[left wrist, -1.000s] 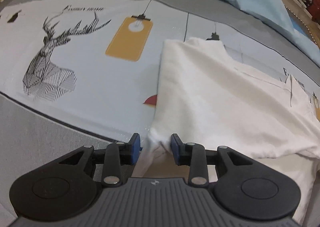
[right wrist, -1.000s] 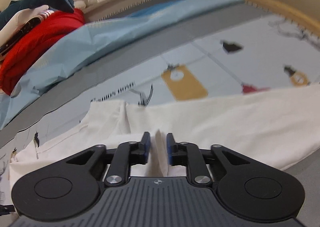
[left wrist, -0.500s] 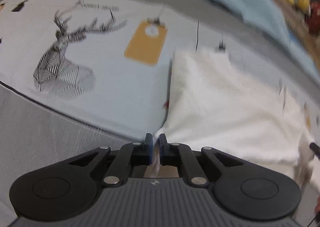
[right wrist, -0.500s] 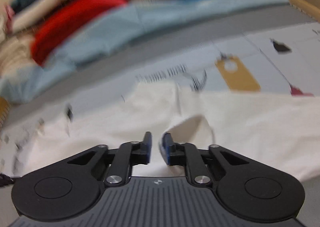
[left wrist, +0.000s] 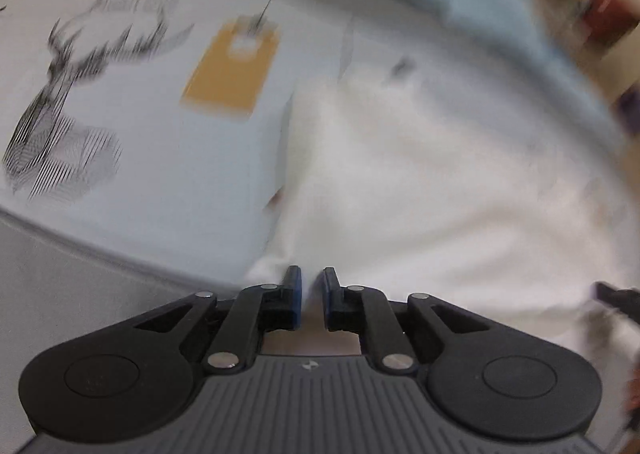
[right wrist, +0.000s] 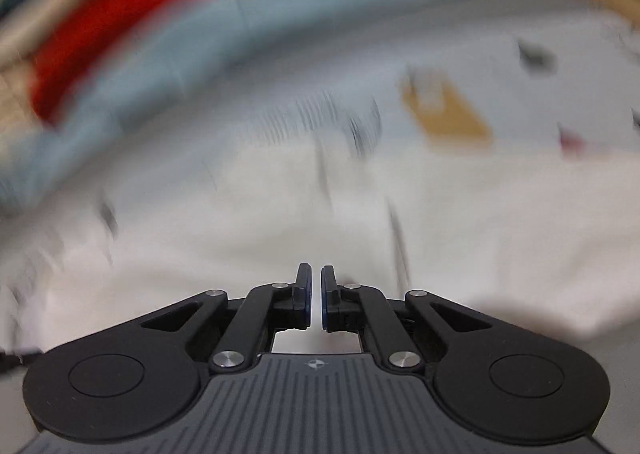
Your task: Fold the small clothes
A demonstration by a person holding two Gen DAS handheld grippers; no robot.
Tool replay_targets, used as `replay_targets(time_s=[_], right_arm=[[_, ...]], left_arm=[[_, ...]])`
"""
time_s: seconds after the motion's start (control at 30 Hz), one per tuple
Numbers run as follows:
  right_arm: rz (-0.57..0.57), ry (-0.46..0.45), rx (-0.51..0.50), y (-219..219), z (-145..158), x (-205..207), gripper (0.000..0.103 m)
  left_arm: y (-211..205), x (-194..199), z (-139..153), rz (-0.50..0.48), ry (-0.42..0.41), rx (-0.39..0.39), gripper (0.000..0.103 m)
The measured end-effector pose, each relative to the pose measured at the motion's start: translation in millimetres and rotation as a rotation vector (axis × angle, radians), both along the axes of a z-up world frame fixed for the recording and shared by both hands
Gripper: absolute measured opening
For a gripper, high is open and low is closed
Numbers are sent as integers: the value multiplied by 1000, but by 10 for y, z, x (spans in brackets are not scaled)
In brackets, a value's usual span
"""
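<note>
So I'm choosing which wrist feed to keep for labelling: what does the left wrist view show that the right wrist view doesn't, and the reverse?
Only the left wrist view shows the deer print on the bedspread and the left gripper, shut on a corner of the white garment.

Only the right wrist view shows the red cloth heaped behind the blue sheet, and the right gripper, shut on the garment's edge.

Both show the white garment lying on the printed bedspread and its yellow lamp print. Both are motion-blurred.
</note>
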State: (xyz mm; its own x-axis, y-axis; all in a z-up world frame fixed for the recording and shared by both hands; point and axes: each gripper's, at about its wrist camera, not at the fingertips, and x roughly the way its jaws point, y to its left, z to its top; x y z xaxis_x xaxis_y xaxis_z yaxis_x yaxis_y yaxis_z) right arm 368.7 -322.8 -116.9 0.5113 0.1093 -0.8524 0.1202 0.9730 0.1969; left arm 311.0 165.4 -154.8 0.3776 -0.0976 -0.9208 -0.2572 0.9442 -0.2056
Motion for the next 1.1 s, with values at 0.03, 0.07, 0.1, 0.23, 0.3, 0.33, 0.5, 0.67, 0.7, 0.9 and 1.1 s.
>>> replay_targets(time_s=[0.03,0.07,0.1,0.23,0.3,0.33,0.5,0.67,0.7,0.9,1.1], right_arm=[[-18,-16,16,-54,4,-11,0],[-48,-25,34,-92,48,-12,0],[-78,-59,23,-96,133,-38,3],[-81,-182,-36,-17,372,-88,5],[-82,-183,21,-28,375,-89,5],[-80,-173,26,-22,354,-84,5],[-75,-154,25,4,336,-86,5],[-67,-164,31,56,327,-72,4],[-66,-165,36,61,329,-76,5],[-44,-149,34,141,312,-68,5],[-14,-110,29,192,228,-57,5]], left_arm=[[4,20,36,8,-19,2,5],[41,35,99,28,-50,-8,7],[71,48,168,47,-93,-12,9],[269,168,288,116,-231,-55,19],[382,275,241,154,-282,-79,31],[426,358,202,166,-293,-88,39],[552,587,-77,207,-303,-179,48],[393,584,-49,103,-384,-140,6],[361,517,37,94,-435,-108,5],[317,387,144,122,-421,105,10],[325,230,385,106,-446,-64,10]])
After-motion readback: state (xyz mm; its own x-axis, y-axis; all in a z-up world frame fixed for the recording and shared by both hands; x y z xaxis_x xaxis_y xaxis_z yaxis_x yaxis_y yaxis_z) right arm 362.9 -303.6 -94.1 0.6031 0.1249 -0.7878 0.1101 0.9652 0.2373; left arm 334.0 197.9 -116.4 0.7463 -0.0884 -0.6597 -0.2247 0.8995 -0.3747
